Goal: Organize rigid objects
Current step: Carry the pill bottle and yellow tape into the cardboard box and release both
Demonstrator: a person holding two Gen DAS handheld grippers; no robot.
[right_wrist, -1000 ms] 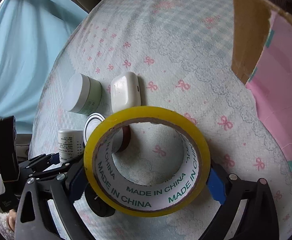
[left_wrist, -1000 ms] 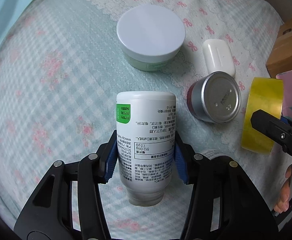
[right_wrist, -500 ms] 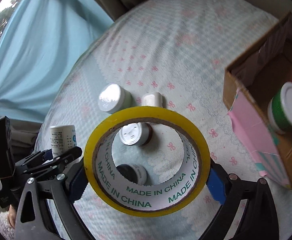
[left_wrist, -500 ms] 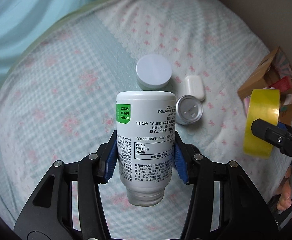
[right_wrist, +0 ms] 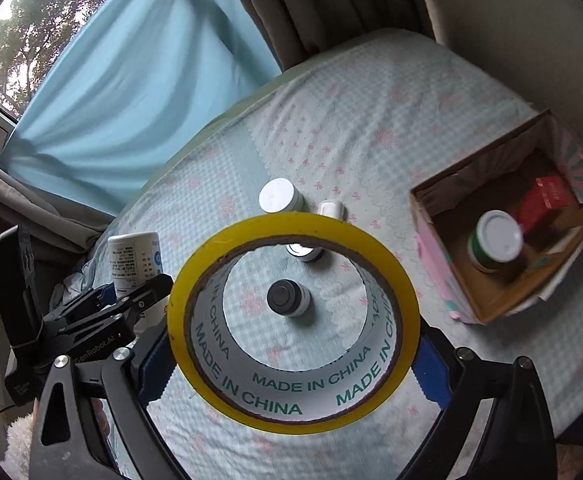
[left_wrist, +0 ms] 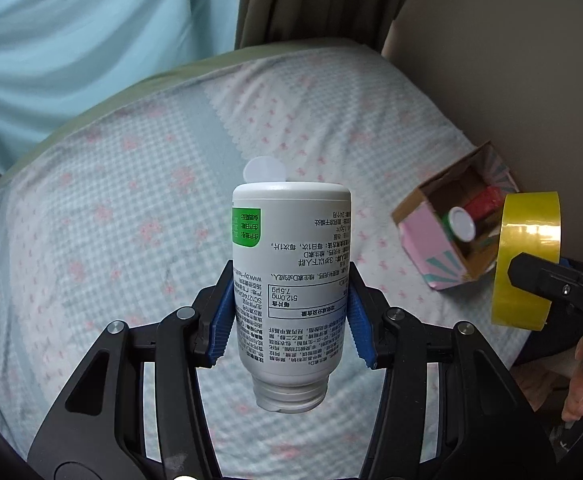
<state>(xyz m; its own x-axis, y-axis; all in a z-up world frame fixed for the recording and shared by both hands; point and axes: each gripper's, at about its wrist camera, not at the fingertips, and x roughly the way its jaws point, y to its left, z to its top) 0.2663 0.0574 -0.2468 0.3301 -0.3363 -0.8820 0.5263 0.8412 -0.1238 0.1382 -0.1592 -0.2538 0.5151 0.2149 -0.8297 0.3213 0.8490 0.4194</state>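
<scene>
White bottle (left_wrist: 291, 280) with green label patch and black print; yellow tape roll (right_wrist: 293, 326) lettered green inside; pale blue checked bedspread (left_wrist: 103, 216) with pink bows; pink-sided cardboard box (right_wrist: 503, 232); blue curtain (right_wrist: 131, 80).
</scene>
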